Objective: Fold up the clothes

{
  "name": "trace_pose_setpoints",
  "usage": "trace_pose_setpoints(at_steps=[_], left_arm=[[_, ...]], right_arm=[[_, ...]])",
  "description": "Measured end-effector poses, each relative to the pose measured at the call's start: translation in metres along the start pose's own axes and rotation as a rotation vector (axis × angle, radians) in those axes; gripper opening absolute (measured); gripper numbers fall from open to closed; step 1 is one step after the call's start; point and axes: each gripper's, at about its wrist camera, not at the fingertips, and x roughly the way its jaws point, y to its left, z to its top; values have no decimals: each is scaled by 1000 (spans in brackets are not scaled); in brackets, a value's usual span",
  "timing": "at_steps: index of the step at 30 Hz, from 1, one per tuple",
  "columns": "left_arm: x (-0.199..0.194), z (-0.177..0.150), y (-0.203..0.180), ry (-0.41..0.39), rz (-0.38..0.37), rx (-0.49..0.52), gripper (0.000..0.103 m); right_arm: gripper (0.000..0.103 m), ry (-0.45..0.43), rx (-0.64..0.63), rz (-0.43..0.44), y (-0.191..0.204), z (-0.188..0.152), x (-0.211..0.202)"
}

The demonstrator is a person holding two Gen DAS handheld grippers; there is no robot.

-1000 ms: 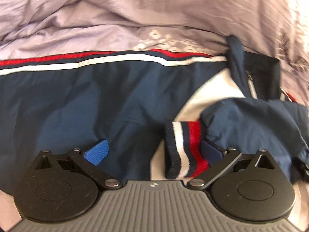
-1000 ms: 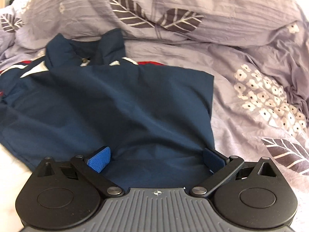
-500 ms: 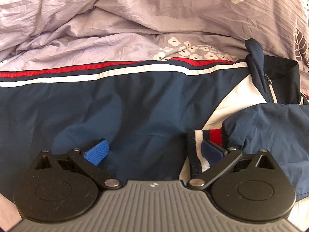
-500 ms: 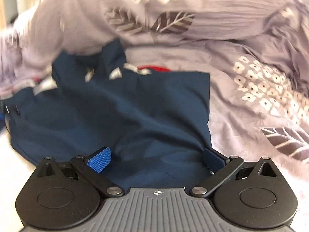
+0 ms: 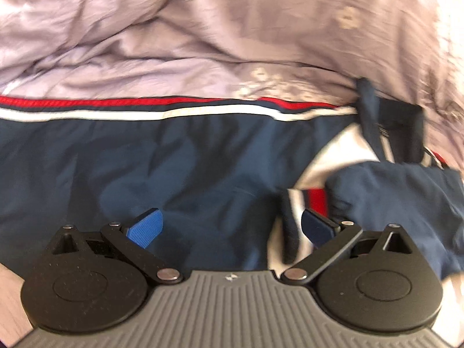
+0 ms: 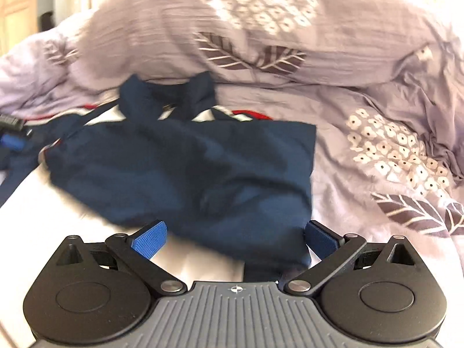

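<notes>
Both your tongs, left and right, gape wide over the navy jacket on the bed. Only the left view catches its striped cuff; the right shows the pillow.

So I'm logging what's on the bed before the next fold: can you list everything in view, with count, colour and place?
jacket: one, navy with white panels and red and white stripes, spread on the bed, collar toward the pillow.
striped cuff: one, navy, white and red, sleeve end by the left tool's right finger.
folded jacket panel: one, navy, laid over the jacket body, in front of the right tool.
duvet cover: one, lilac with white flowers and dark leaves, under and around the jacket.
pillow: one, same lilac print, behind the collar.
left tool: one, black with blue pads, open over the jacket.
right tool: one, black with blue pads, open at the panel's near edge.
</notes>
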Motion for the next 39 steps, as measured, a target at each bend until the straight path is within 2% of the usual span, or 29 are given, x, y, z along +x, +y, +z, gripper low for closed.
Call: trace_pose_setpoints(at_steps=[3,4,6,10,13,18,23,27,29,33,34,37,39], left_arm=[[0,-6,-17,15,-46,53,102],[4,-8,-21,24,-36,61,102],[15,-11,-28,44,4,72,103],[38,-11,-26,51,149,83,103],[42,-9,-22,33,197,90,103],[37,-4,-11,33,197,67,103],[18,-3,6,42,133,11,102],[-6,0,39,20,77,-92,102],[-20,3,63,5,76,-152,102],[-48,2,136,-51,52,-348,100],[-55,0,158,-66,46,-414,96],[-75,-8,223,-121,24,-606,72],[-87,-15,257,-165,24,-703,69]], right_arm=[[103,11,-18,17,8,-6,-5],[103,16,-20,20,10,-6,-5],[103,15,-13,20,11,-4,-2],[103,7,30,24,9,1,-1],[103,-9,50,24,7,1,-4],[103,-52,3,52,19,10,-6],[103,-92,-57,133,46,25,5],[103,-80,-69,214,76,36,25],[103,-66,-86,250,93,39,34],[103,-46,-142,299,124,39,46],[103,-42,-152,307,131,38,48],[103,-16,-163,329,146,35,54],[103,5,-166,339,154,33,58]])
